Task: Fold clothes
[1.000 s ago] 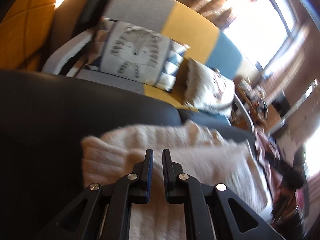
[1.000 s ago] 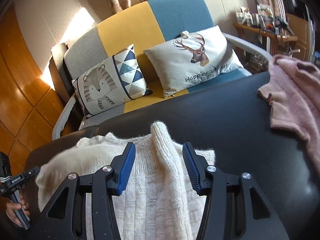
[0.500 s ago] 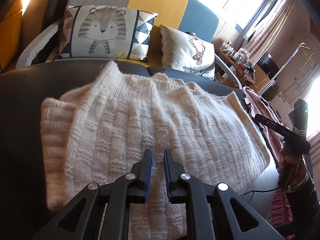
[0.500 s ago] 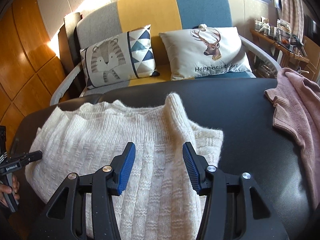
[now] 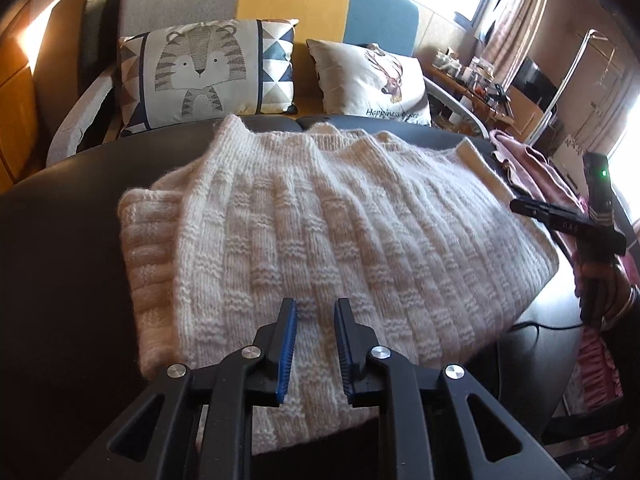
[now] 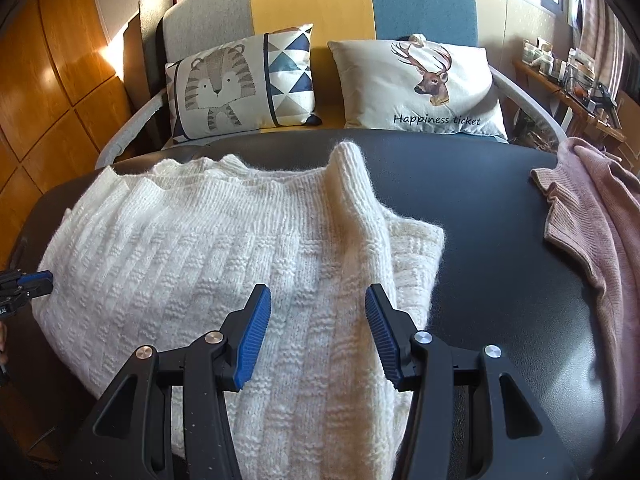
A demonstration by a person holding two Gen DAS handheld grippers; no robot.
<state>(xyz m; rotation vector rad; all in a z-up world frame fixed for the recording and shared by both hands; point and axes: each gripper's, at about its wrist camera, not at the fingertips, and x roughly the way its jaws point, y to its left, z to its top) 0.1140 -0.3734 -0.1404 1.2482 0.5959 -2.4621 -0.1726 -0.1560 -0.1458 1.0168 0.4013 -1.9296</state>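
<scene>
Cream sweater (image 6: 224, 248), chunky knit, folded on black table (image 6: 480, 208); left gripper (image 5: 315, 308) & right gripper (image 6: 318, 296) both agape, empty.

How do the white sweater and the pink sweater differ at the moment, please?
The white sweater lies spread in the middle of the black table; the pink sweater is bunched at the table's right edge, partly out of view. The white sweater has a chunky, blocky ribbed knit; the pink sweater's knit looks finer. The white sweater sits under both open hand-held grippers; the pink sweater lies apart from them. Both are knitwear resting on the same table.
</scene>
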